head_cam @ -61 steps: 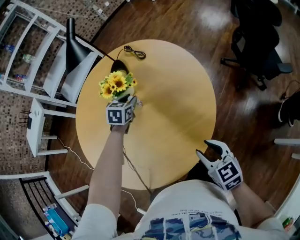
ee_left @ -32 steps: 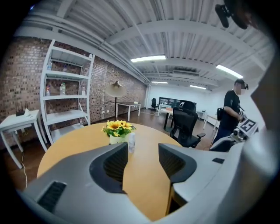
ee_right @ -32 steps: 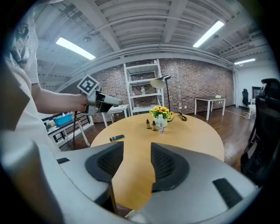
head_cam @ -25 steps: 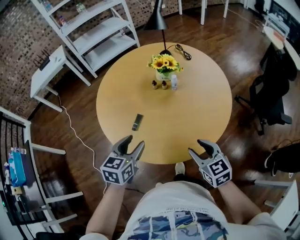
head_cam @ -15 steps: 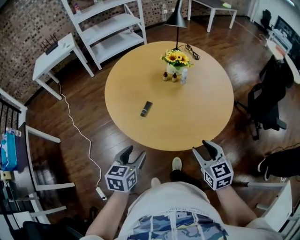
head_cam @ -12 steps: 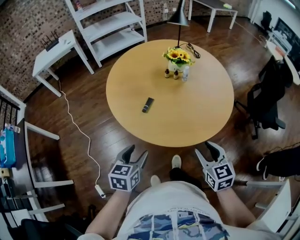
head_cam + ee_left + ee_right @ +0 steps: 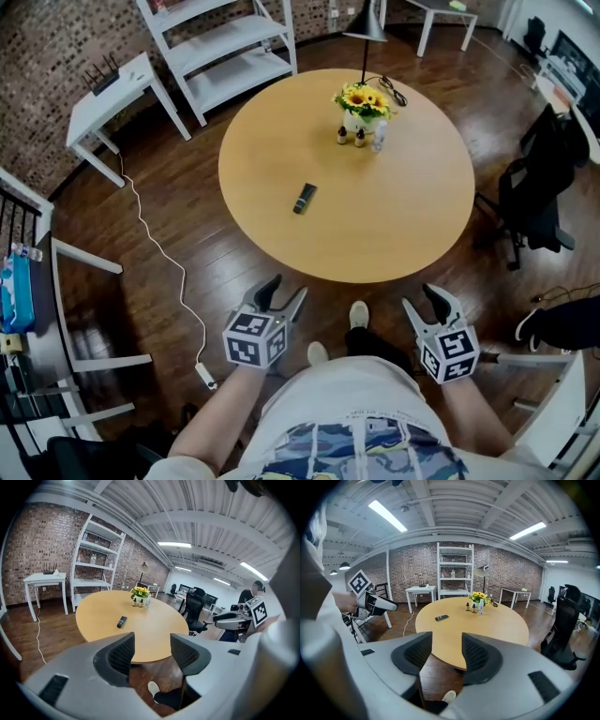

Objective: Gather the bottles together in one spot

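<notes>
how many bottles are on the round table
3, clustered in front of the sunflower vase: one small brown bottle, a second brown bottle beside it, and a clear bottle at the right end. Another could hide behind the flowers.

Bright even ceiling-strip light, sharp focus, heavy fisheye edge distortion.

Bottles [image 7: 359,138] stand before the flowers [image 7: 363,99] on the table [image 7: 403,220]; seemingly a remote [image 7: 304,198] lies left.

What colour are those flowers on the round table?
The flowers are yellow; the head view shows them best.
</notes>
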`<state>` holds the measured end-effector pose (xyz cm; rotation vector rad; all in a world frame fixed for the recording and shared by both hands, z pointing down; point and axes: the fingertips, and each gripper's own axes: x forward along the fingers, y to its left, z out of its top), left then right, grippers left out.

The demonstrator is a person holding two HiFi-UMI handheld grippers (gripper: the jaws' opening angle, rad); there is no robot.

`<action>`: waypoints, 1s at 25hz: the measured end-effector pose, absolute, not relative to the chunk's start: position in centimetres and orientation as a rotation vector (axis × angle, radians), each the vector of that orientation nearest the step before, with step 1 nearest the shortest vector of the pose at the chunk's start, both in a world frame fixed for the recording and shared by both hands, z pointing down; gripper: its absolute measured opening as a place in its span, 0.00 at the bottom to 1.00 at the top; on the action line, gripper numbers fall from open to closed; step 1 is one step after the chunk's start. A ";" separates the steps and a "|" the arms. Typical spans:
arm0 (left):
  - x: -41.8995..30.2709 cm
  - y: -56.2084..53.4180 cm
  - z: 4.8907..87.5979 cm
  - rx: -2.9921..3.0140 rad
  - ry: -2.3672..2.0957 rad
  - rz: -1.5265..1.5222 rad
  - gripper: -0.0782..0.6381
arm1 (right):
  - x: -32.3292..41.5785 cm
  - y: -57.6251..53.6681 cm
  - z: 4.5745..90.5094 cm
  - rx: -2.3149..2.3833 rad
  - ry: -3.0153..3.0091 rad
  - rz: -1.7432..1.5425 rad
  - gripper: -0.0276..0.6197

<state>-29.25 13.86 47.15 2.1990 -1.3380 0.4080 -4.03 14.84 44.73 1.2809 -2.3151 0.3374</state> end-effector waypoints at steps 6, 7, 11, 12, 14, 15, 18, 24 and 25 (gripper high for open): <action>-29.4 5.1 51.7 2.167 -1.333 0.613 0.45 | -2.9 11.9 45.2 1.254 -2.313 0.354 0.38; -29.4 3.0 52.6 2.150 -1.334 0.646 0.45 | -2.4 11.3 45.3 1.252 -2.311 0.359 0.38; -29.5 -5.2 57.3 2.063 -1.333 0.825 0.46 | 0.3 8.2 45.7 1.256 -2.305 0.387 0.38; -29.5 -7.0 58.8 2.033 -1.324 0.860 0.46 | 1.1 7.3 45.8 1.262 -2.302 0.395 0.38; -29.4 -9.9 61.7 1.974 -1.306 0.921 0.46 | 2.9 5.8 46.0 1.272 -2.294 0.411 0.38; -29.4 -11.2 63.0 1.947 -1.302 0.942 0.46 | 3.9 5.0 46.2 1.275 -2.287 0.421 0.38; -29.4 -14.6 65.6 1.874 -1.300 0.965 0.46 | 6.5 2.9 46.9 1.273 -2.270 0.454 0.38; -29.4 -14.9 68.1 1.709 -1.271 0.892 0.27 | 9.3 -0.8 48.5 1.223 -2.286 0.542 0.38; -28.8 -14.6 67.7 1.711 -1.259 0.870 0.27 | 9.2 -1.5 48.8 1.202 -2.301 0.551 0.38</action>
